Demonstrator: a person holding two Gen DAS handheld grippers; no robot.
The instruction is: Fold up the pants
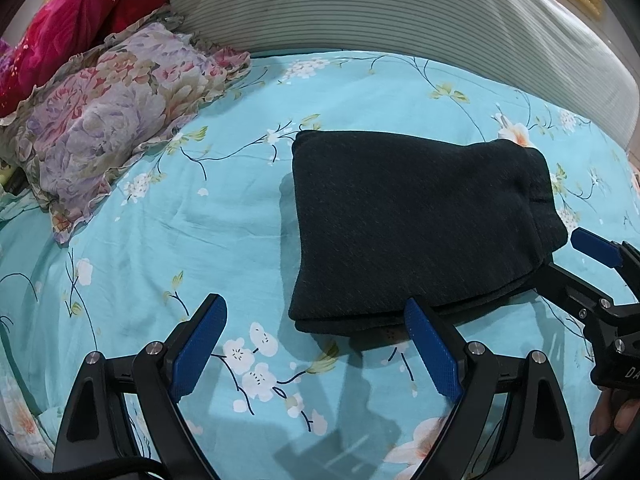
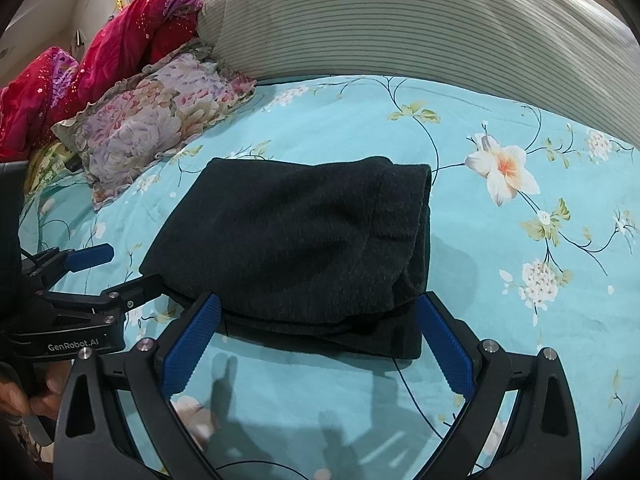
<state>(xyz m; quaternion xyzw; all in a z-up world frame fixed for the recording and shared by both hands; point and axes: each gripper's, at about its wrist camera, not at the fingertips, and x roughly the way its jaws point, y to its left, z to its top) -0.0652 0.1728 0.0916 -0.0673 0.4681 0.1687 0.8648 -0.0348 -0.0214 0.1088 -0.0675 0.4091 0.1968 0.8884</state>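
A turquoise flowered bedsheet covers the bed, bounded along its far edge by a pale striped headboard cushion, with a flowered pillow and a crumpled red cloth crowding the far left corner. The dark pants lie folded into a thick, compact stack near the middle of the sheet, well clear of headboard and pillow, with bare sheet open on the left, right and near sides. The left gripper is spread wide over the sheet just before the stack's near left corner, its right finger meeting the folded edge. The right gripper also stands wide, its fingers bracketing the stack's near edge, nothing pinched. Only the right wrist view shows a large white-and-orange flower print right of the pants, and fingers of the person's left hand gripping the left tool's handle.
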